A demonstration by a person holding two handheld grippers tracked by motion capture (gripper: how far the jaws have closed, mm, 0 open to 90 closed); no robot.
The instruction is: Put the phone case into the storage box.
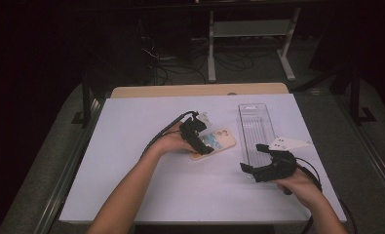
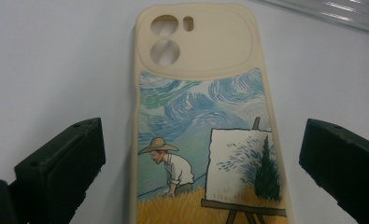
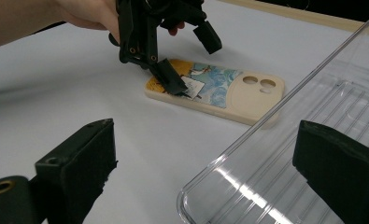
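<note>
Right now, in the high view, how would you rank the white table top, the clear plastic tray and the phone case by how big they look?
1. White table top, by far the largest.
2. Clear plastic tray, long and narrow.
3. Phone case, the smallest, and partly hidden by the left gripper.

All lie at much the same distance from the camera, so the order looks trustworthy.

**A darkened lab recording bay**

A white-topped work table (image 1: 131, 185) stands on grey carpeted floor (image 1: 356, 146) amid unlit surroundings. Behind it, loose black cables (image 1: 180, 63) sprawl beneath a white metal-framed bench (image 1: 251, 29). Black stand legs (image 1: 85, 102) flank the table, suggesting a lab.
</note>
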